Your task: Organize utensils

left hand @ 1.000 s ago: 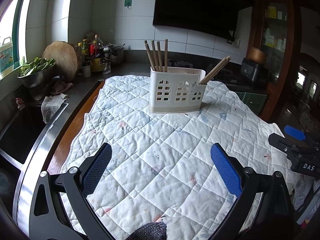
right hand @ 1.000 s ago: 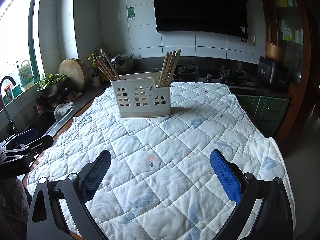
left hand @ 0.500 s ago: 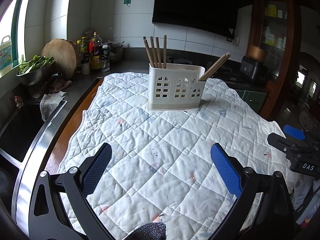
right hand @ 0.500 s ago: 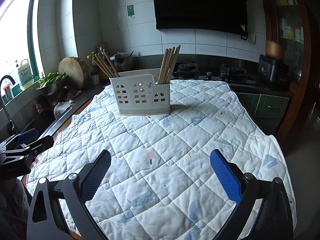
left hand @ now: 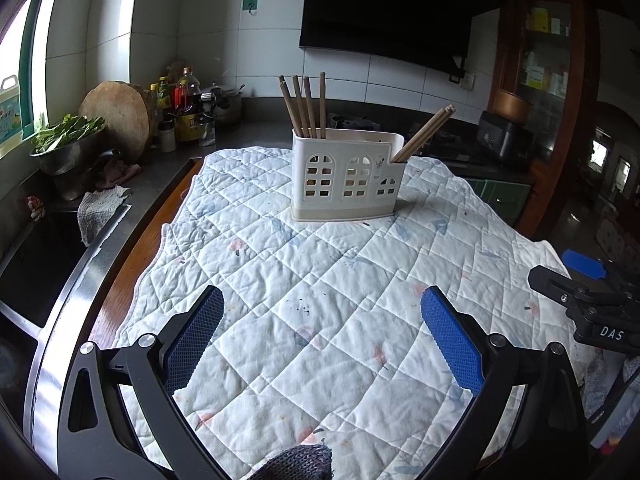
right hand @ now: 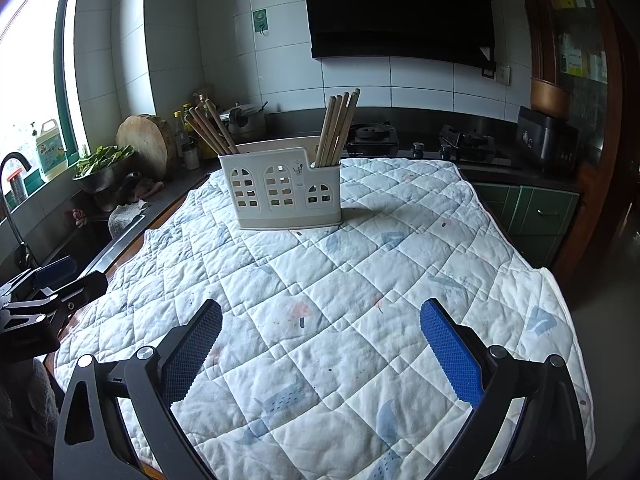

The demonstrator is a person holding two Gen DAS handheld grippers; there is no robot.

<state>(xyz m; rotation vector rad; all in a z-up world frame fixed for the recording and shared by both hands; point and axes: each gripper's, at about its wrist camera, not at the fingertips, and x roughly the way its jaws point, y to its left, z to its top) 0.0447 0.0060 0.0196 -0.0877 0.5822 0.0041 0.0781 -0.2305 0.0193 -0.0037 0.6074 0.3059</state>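
Observation:
A white utensil holder [left hand: 346, 176] with arched window holes stands on a quilted cloth [left hand: 328, 280] at the far middle of the table; it also shows in the right wrist view [right hand: 282, 190]. Wooden chopsticks stand in its left compartment [left hand: 304, 106] and lean out of its right compartment [left hand: 424, 134]; the right wrist view shows both bundles [right hand: 210, 130] [right hand: 338, 126]. My left gripper [left hand: 322, 332] is open and empty, well short of the holder. My right gripper [right hand: 320, 340] is open and empty, also well short.
A sink [left hand: 36, 264] and steel counter edge lie left of the table. A bowl of greens [left hand: 66, 140], a round wooden board [left hand: 116, 118] and bottles [left hand: 184, 108] stand at the back left. A stove [right hand: 420, 140] sits behind the table. Green cabinets [right hand: 532, 216] stand right.
Both grippers have drawn back and risen a little from the holder, which looks smaller and farther. Both stay open and empty.

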